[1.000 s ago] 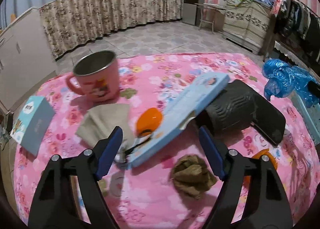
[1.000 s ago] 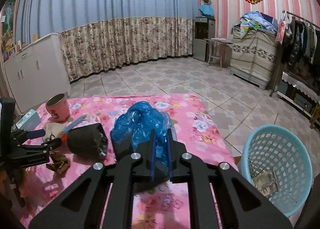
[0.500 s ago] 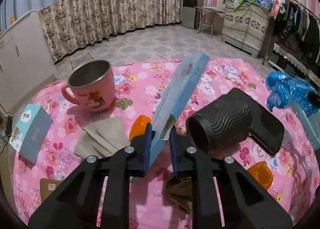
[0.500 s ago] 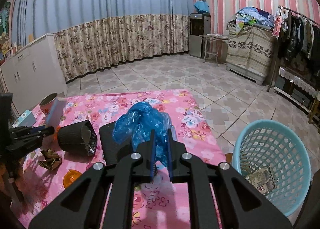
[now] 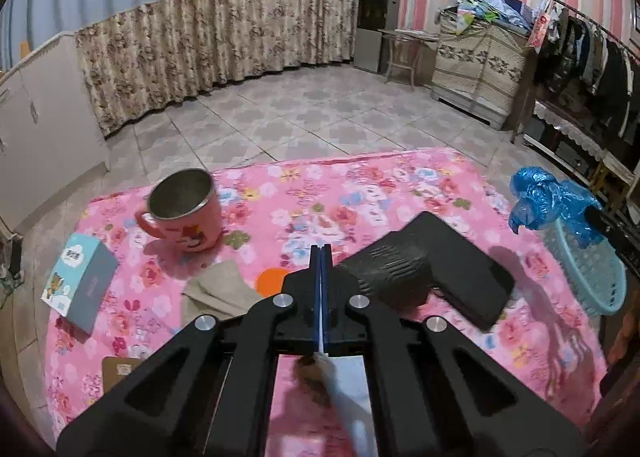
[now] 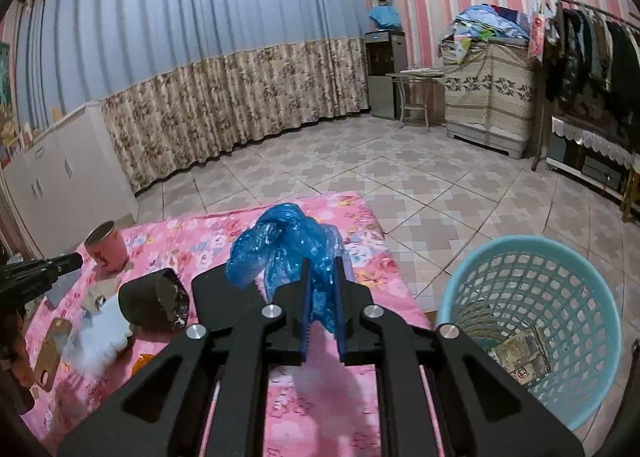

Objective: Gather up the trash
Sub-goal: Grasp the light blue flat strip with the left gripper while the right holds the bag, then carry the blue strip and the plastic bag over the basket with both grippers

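My right gripper [image 6: 321, 273] is shut on a crumpled blue plastic bag [image 6: 286, 245] and holds it above the pink flowered table, left of the light blue mesh basket [image 6: 532, 297]. The bag [image 5: 548, 205] also shows at the right of the left wrist view. My left gripper [image 5: 320, 257] is raised above the table with its jaws fully closed. A pale blurred flat box [image 5: 340, 389] falls below it and also shows blurred in the right wrist view [image 6: 100, 341].
On the pink tablecloth [image 5: 360, 193] stand a pink metal mug [image 5: 184, 213], a blue tissue box [image 5: 80, 277], a grey napkin [image 5: 216, 293], an orange lid [image 5: 270, 281] and a black ribbed case [image 5: 432, 273]. The basket holds some paper [image 6: 516, 353].
My left gripper closed on the flat blue box, lifted it upright, then the box slipped out and is dropping. My right gripper carried the blue bag toward the basket.
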`<state>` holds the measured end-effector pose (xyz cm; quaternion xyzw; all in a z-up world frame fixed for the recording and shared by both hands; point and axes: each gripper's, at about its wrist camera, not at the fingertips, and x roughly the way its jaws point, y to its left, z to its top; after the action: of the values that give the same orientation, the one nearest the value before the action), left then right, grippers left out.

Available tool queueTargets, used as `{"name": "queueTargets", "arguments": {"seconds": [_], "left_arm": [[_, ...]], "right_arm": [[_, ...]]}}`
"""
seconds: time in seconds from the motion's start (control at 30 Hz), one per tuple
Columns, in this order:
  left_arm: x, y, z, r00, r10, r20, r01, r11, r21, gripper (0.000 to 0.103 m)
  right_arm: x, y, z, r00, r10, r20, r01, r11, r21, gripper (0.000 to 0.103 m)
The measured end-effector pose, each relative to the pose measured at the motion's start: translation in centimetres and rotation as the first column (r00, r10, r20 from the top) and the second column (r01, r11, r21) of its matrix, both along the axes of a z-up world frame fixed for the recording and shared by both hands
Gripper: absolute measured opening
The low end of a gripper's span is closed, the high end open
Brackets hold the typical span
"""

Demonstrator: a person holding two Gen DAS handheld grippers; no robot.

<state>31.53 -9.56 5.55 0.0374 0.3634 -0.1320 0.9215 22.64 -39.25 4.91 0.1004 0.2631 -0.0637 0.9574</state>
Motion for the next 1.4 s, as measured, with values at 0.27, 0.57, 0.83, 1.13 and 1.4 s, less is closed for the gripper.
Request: {"name": "queueTargets", "arguments": {"seconds": [0.27,0.57,0.83,1.13,1.4], "left_arm": [[-1.0,-1.3,-0.6,0.998,0.048,-0.027,-0.045,0.994,0.096,0.010],[-3.9,-0.5,-5.7,0.981,0.156,-0.115,-0.137,0.979,0.153,0.059],[-7.4,-1.0,-7.8,0.983,0.122,-0.133,-0.106,0.987,0.123,0.020],[-9.2,-2.7,-4.8,0.996,0.077,-0.041,-0.070,0.987,0.146,0.009],[-10.5,-4.2,0.3,0.998,0.036,0.058,-0.043,0.991,0.128,0.009]], "right_arm": [[-1.4,-3.4,-0.1,0.999,-0.038,-0.003,0.039,0.999,0.023,0.010],[-2.5,-5.1,-0.7,0.999,-0.051,-0.017,0.051,0.998,0.028,0.010],[-2.8,-5.1,-1.1,0.999,-0.034,-0.026,0.034,0.999,0.026,0.010],[-3.3,-5.3,-1.0,0.999,-0.030,-0.017,0.031,0.999,0.032,0.010],[-4.4,-6.2,-0.9,0.999,-0.043,0.000,0.043,0.998,0.048,0.010]]}}
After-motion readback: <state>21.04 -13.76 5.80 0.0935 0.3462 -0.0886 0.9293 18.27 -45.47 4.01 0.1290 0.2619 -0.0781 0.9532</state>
